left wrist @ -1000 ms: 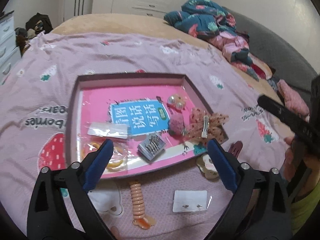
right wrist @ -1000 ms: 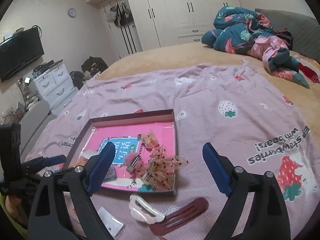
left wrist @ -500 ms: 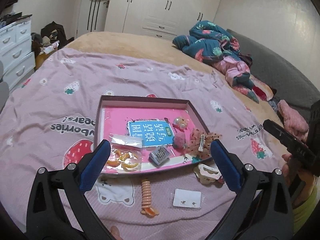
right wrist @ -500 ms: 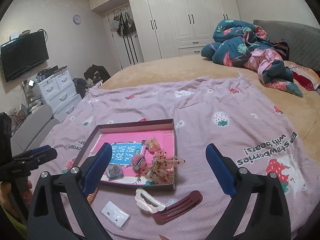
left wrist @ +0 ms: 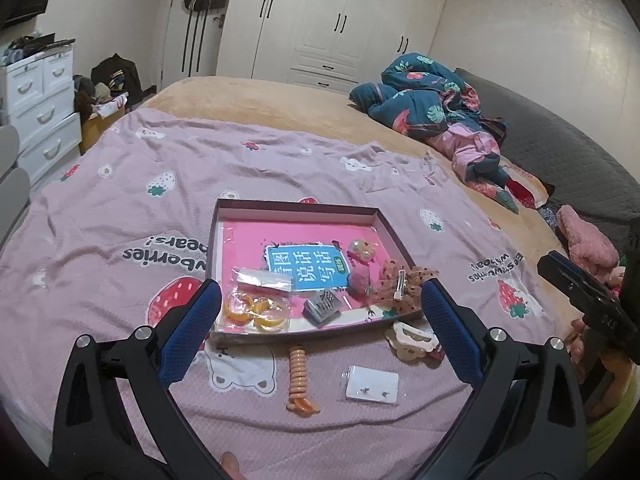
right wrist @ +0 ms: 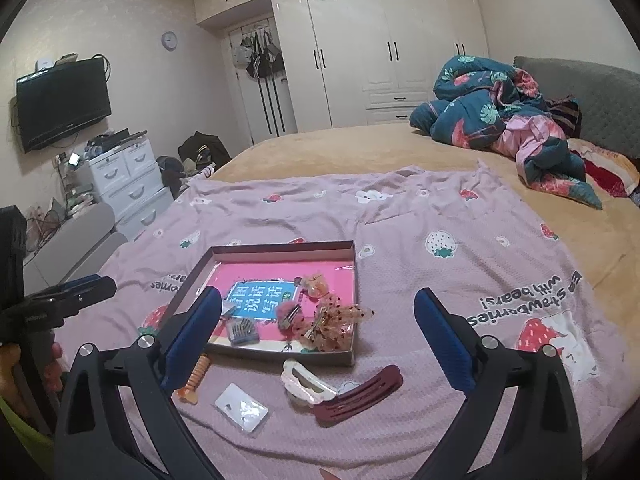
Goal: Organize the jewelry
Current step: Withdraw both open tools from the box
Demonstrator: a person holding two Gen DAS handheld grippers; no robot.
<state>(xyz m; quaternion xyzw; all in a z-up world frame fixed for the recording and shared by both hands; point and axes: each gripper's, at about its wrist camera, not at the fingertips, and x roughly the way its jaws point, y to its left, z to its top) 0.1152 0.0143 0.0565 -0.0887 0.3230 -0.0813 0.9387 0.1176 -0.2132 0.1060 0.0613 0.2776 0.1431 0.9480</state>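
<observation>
A shallow pink-lined box [left wrist: 298,206] [right wrist: 352,272] lies on the purple strawberry blanket and holds hair clips, a bow [left wrist: 400,284], orange rings in a bag [left wrist: 254,308] and a small packet. In front of it lie an orange coil hair tie [left wrist: 298,376], an earring card [left wrist: 372,384] [right wrist: 241,407], a cream claw clip [left wrist: 410,340] [right wrist: 304,382] and a dark red hair clip [right wrist: 358,394]. My left gripper [left wrist: 320,312] is open and empty, held above the near items. My right gripper [right wrist: 318,320] is open and empty, also raised.
A heap of teal and pink bedding [left wrist: 432,104] [right wrist: 504,120] lies at the far right of the bed. White drawers [right wrist: 128,180] and a wall TV [right wrist: 62,102] stand to the left, wardrobes [left wrist: 340,24] behind. Bare blanket surrounds the box.
Both grippers have drawn back and up from the box, so more of the bed and room shows. Both stayed open; nothing was picked up.
</observation>
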